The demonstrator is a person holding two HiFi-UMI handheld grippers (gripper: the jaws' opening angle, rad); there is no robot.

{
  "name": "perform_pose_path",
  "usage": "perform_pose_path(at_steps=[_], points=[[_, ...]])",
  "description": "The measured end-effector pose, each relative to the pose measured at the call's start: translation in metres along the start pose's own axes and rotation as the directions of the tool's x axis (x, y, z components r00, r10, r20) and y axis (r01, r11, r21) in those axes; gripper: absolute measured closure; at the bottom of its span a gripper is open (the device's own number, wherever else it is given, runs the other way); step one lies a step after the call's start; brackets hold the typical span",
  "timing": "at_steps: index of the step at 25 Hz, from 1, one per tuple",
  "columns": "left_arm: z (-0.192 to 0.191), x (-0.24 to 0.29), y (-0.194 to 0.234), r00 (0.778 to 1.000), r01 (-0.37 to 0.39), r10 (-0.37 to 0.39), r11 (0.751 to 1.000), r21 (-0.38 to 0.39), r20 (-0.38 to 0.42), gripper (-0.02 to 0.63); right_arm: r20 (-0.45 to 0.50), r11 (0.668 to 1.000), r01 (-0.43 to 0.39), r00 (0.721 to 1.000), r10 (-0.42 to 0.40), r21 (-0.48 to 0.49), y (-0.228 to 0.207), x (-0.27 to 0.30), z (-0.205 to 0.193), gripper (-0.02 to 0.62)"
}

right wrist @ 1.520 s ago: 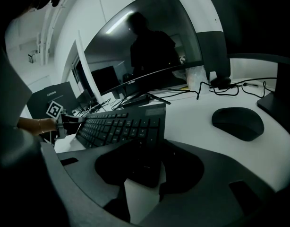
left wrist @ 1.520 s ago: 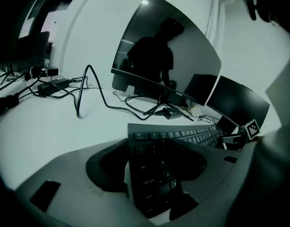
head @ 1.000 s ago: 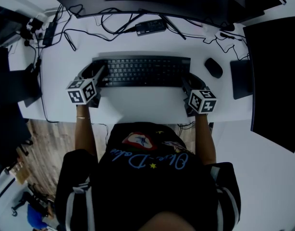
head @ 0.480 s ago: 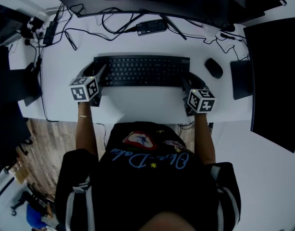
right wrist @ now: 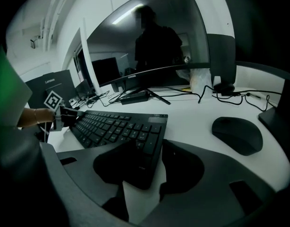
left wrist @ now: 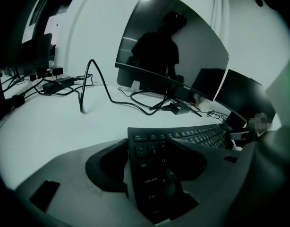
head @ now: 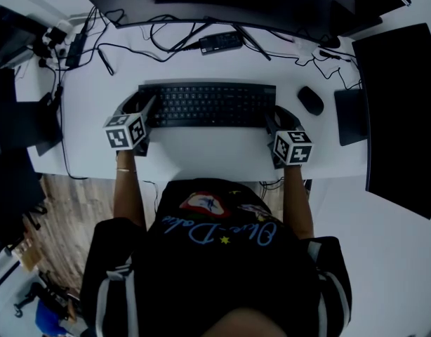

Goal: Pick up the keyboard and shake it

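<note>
White bench [head: 201, 156] strewn with cables [head: 175, 42] carries a flat black plastic keyboard [head: 208, 104] at frame centre, its left end pinched in the left gripper's [head: 140, 108] fingers, its right end between the right gripper's [head: 280, 119] opening fingers, one gripper per end probably to lift it level.

The keyboard [head: 208, 104] is a black, low-profile, full-size board with dark keys in even rows and a number pad at its right end. It sits keys up near the middle of the white desk [head: 201, 153]. Its long sides run parallel to the desk's front edge, and a bare strip of desk shows between that edge and the keyboard. Whether it rests on the desk or hangs just above it cannot be told.
</note>
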State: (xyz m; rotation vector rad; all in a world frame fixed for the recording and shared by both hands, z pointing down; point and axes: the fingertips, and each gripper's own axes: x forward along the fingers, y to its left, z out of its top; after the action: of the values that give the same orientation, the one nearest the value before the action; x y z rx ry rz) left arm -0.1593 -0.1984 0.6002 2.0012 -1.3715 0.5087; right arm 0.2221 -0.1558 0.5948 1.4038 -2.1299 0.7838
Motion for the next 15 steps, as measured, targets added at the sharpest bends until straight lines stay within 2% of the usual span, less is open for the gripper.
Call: perform_pose_path(at_steps=[5,8,9,13,15], points=[[0.003,-0.014,0.003,0.996,-0.031,0.030,0.999,0.011,0.086,0.393,0.050,0.999,0.044,0.998,-0.046,0.032,-0.008,-0.007,0.015,0.430],[0.004,-0.025,0.003,0.992,-0.051,0.049,0.999,0.012,0.119,0.457,0.077,0.998,0.048,0.996,-0.051,0.032,-0.006,-0.013,0.024,0.441],[0.006,-0.029,0.002,0.989,-0.057,0.056,0.998,0.009,0.133,0.485,0.088,0.998,0.053,0.995,-0.056,0.032,-0.005,-0.015,0.027,0.482],[0.014,-0.044,-0.008,0.978,-0.062,0.058,0.998,0.016,0.200,0.582,0.159,0.998,0.053,0.985,-0.058,0.035,0.004,-0.026,0.045,0.555],[0.018,-0.051,-0.018,0.975,-0.035,0.030,0.999,0.018,0.219,0.592,0.196,0.999,0.031,0.980,-0.038,0.036,0.013,-0.032,0.054,0.576]])
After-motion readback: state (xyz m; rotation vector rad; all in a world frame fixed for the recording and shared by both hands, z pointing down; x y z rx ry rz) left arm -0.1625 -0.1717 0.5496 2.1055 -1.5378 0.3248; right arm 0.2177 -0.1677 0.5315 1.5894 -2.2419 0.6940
